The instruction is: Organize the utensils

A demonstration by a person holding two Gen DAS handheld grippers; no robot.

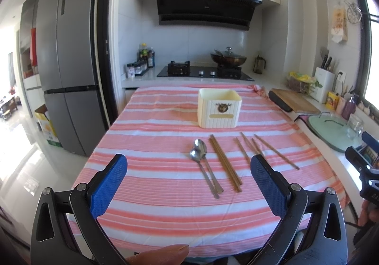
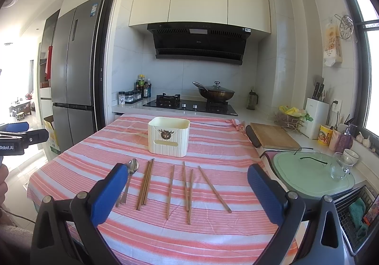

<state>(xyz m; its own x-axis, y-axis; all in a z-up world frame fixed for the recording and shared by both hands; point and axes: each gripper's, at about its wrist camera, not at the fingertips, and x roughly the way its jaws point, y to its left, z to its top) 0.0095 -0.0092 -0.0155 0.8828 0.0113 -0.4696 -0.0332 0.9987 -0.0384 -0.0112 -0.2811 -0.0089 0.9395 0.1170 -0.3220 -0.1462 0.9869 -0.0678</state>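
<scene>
Across the middle of both frames, on the pink-striped tablecloth (image 1: 165, 194), the utensils lie loose and none is in the cream holder (image 1: 219, 108), which stands upright toward the upper centre. So the task looks to be at its start, with the first pick still to come.

Going left to right in the left wrist view: the left gripper (image 1: 188, 170) fills the lower frame, its blue fingers (image 1: 111, 184) spread wide with nothing between them. Above the gap lie two spoons (image 1: 203, 163) side by side, touching, then a tight bundle of chopsticks (image 1: 225, 163) just beside them, then loose chopsticks (image 1: 263, 148) scattered further right. At the far right edge, part of the other device shows.

In the right wrist view the right gripper (image 2: 187, 184) is likewise wide and empty. Its left finger (image 2: 109, 191) covers part of the spoon handles, the bundle (image 2: 145, 184) sits left of centre, and the four loose sticks (image 2: 189, 189) lie apart in the middle.

The next move probably calls for lowering one claw over a thin, flat item and closing low against the cloth; sticks may roll or slip.

Only the right view shows the four loose sticks whole, and a dish rack at lower right; only the left view shows both spoons unobstructed.
</scene>
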